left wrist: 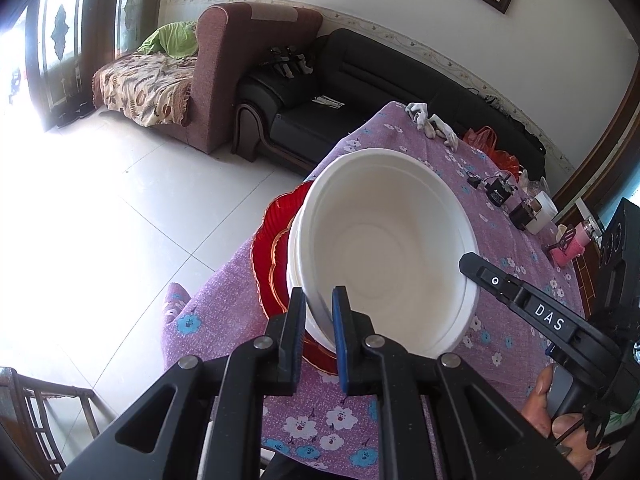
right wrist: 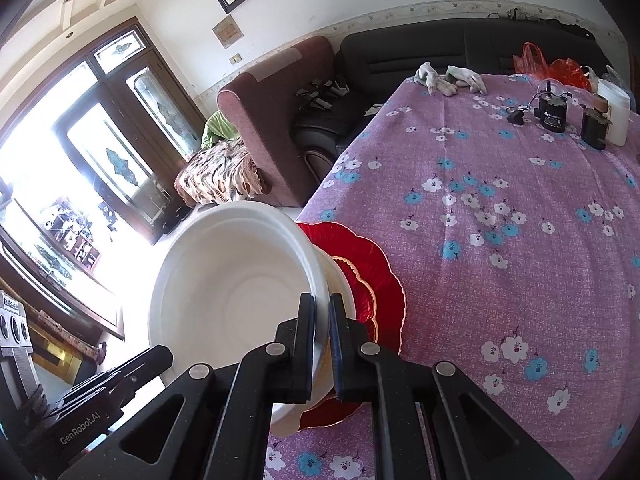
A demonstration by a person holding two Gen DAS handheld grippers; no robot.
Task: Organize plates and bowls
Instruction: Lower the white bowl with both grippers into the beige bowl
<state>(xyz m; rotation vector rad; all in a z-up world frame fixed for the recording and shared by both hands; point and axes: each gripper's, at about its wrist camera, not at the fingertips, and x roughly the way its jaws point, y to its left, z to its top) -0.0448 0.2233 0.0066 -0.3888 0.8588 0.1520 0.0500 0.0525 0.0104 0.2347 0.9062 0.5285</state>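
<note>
Bowl, white, thin-walled, probably light and a bit flexy, so I'm pinching its rim from two sides: left gripper clenched on the near rim, right gripper clenched on the rim opposite. It's sitting tilted over the red plate at the table's near-left edge, mouth tipping up toward me; it's round, so no long axis.
</note>
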